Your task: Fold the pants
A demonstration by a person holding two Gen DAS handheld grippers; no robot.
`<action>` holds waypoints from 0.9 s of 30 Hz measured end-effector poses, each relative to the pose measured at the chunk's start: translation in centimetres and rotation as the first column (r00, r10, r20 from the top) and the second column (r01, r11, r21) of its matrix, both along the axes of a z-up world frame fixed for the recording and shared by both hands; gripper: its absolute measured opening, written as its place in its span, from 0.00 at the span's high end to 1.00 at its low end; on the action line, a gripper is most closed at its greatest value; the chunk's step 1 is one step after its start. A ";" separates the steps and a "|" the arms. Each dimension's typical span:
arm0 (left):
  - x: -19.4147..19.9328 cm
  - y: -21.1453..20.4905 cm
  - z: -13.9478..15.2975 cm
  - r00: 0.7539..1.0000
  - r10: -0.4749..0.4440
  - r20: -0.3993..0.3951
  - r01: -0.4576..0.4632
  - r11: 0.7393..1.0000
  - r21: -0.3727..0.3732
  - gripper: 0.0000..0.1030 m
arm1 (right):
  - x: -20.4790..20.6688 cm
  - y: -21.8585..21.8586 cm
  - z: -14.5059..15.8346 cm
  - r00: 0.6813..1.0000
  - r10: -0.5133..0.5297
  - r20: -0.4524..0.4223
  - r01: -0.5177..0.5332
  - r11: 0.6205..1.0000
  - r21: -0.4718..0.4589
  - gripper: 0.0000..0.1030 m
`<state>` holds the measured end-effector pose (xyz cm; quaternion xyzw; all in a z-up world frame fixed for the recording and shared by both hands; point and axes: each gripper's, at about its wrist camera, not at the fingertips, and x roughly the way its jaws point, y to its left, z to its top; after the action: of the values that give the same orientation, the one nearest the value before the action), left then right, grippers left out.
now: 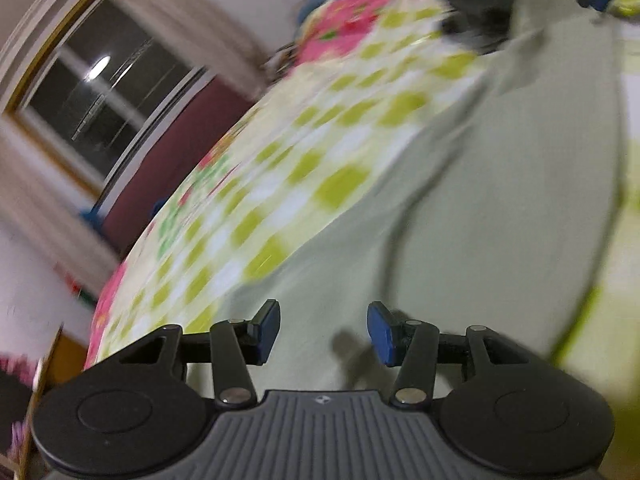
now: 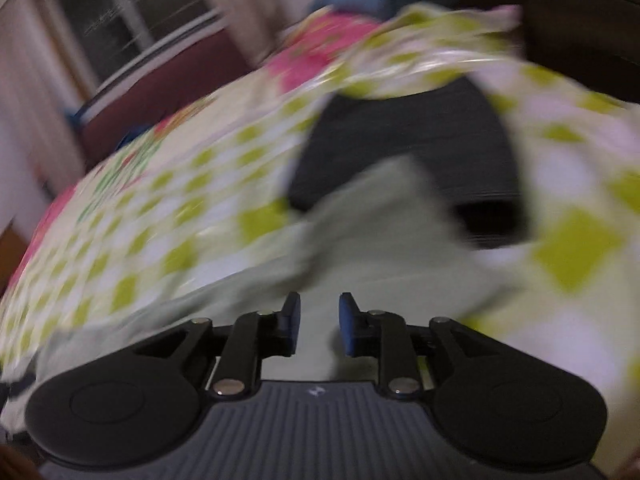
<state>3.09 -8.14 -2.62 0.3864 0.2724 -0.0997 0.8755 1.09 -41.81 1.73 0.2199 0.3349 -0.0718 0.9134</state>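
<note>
Both cams are pretty blurry, so details are rough. The left gripper (image 1: 323,332) has its jaws spread wide w/ nothing between the blue pads (image 1: 382,334), just pale fabric showing thru the gap. That fabric is the pants (image 1: 500,200), pale grey-green, lying on the bed (image 1: 280,168). In the left view they run from right under the gripper out to the far right, w/ a dark seam or fold line curving along them. The gripper throws a small shadow on the cloth just beyond the right pad; can't tell if the pads actually touch it.

Right gripper (image 2: 319,326) is also apart but narrower, gap maybe half as wide as the left's, nothing pinched that I can see. In the right view the pants (image 2: 380,240) sit directly ahead of it, bunched a bit, their far end lying against a dark cloth (image 2: 420,140), black or charcoal, which sits farther out on the bed (image 2: 140,220). A flap of the bedcover is folded over the far edge of that dark piece.

Bedcover is a white/lime check w/ pink floral borders. Far left in both views there's a window (image 1: 104,92) w/ a ceiling light reflected in it, a maroon panel below it. Something blue sits at the far end of the bed, too smeared to ID.
</note>
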 end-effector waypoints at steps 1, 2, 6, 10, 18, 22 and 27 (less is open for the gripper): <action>-0.1 -1.3 0.0 0.999 -0.033 -0.005 0.033 0.999 0.010 0.38 | -0.5 -0.8 -0.3 1.000 -0.024 -0.002 0.024 1.000 0.014 0.77; -0.1 -2.2 0.0 0.998 -0.056 -0.009 0.056 0.998 0.017 0.38 | -0.9 -1.8 -0.7 0.999 -0.039 -0.006 0.039 0.998 0.040 0.77; 0.0 -5.1 -0.1 0.994 -0.112 -0.012 0.112 0.992 0.051 0.38 | -1.5 -3.5 -1.8 0.999 -0.042 0.001 0.042 0.993 0.111 0.78; 0.4 -6.6 -0.3 0.991 -0.135 -0.026 0.136 0.988 0.077 0.38 | -0.8 -4.4 -2.4 0.999 -0.049 0.020 0.046 0.988 0.148 0.78; 1.7 -8.3 -0.6 0.986 -0.156 -0.053 0.160 0.984 0.077 0.38 | 3.0 -5.9 -1.1 0.989 -0.041 0.145 0.017 0.986 0.165 0.75; 2.2 -9.3 -0.8 0.983 -0.177 -0.045 0.180 0.981 0.071 0.38 | 8.4 -5.4 -3.4 0.999 0.045 0.005 -0.045 0.979 0.196 0.75; 4.0 -10.1 -0.9 0.984 -0.173 -0.046 0.175 0.984 0.027 0.38 | 11.3 -6.7 -4.4 1.000 0.029 -0.010 -0.026 0.964 0.266 0.90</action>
<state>7.12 -18.22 -3.52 0.4202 0.2579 -0.1797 0.8513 12.40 -48.55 -2.70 0.3354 0.3509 -0.0150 0.8742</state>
